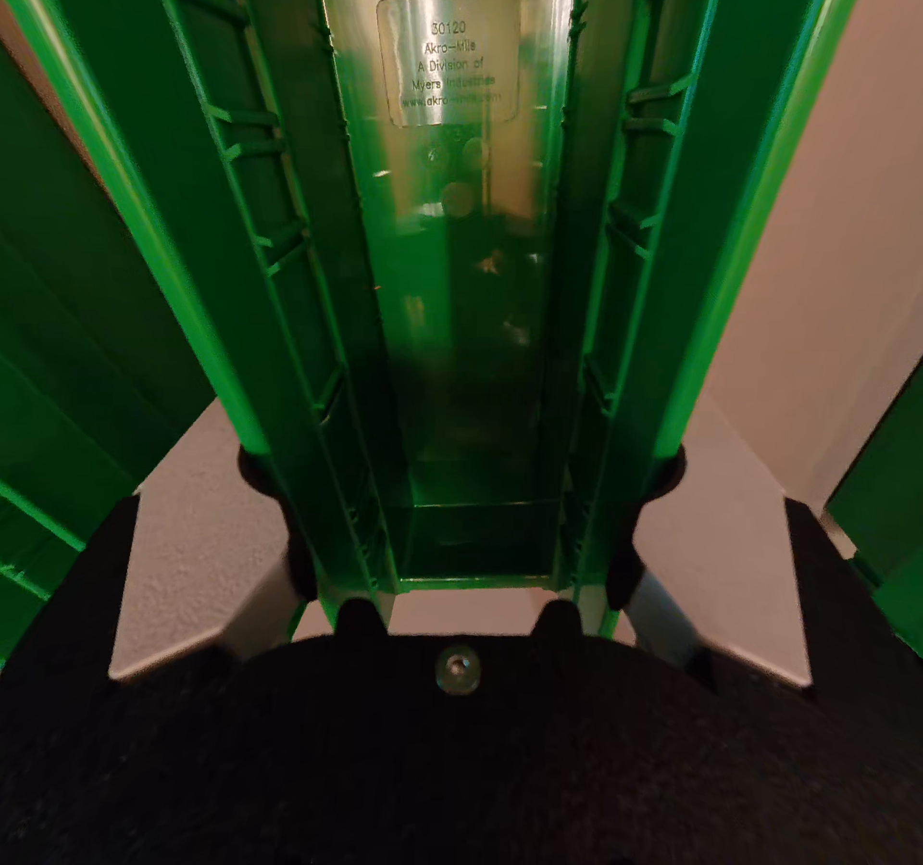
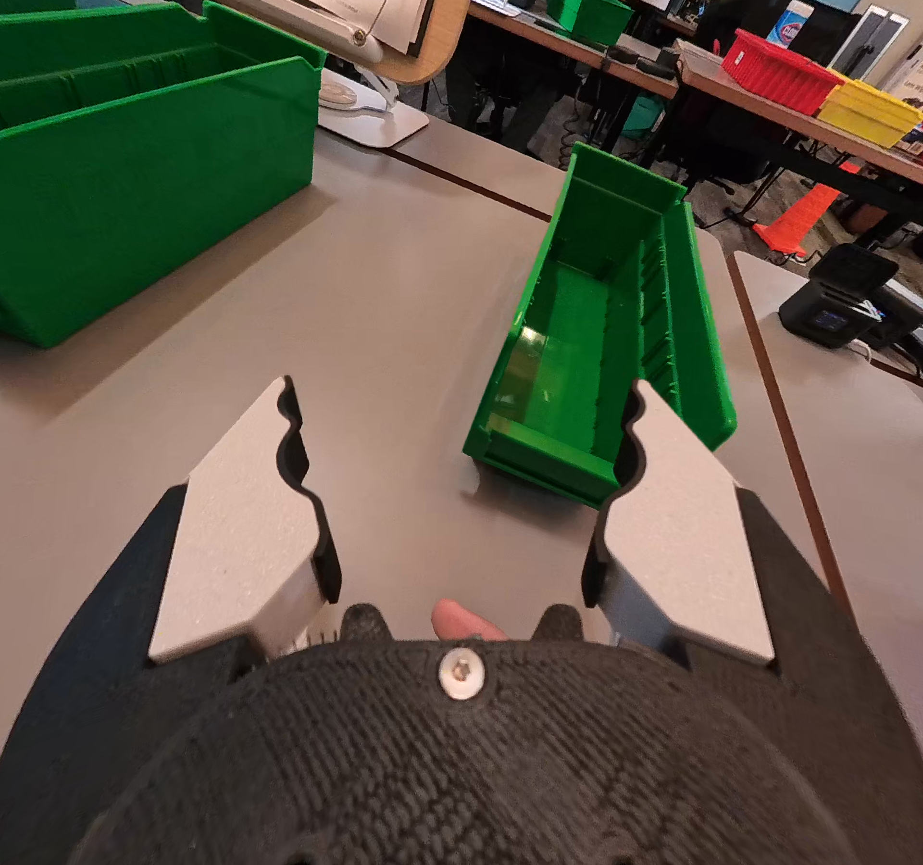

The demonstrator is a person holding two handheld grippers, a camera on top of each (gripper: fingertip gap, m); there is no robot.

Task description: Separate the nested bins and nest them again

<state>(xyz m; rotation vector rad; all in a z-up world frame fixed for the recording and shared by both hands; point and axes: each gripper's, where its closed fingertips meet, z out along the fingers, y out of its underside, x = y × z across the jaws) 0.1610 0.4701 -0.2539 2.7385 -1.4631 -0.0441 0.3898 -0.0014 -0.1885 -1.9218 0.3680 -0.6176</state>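
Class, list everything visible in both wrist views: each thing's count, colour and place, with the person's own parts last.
Held bin: one, green, gripped across its sides by the left tool.
Single bin: one, green, on the table, ahead-right of the right tool.
Bin group: count unclear, green, table's far left.
Table: one, grey.
Clipboard stand: one, wooden, behind the bins.
Background baskets: red, yellow, far table.
Left tool: shut on the held bin.
Right tool: open, empty.
Fingertip: one, under the right tool.

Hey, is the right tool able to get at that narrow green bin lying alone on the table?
Probably yes. The right tool is open and empty, the narrow bin lies just ahead and slightly right, and only bare table lies between them.
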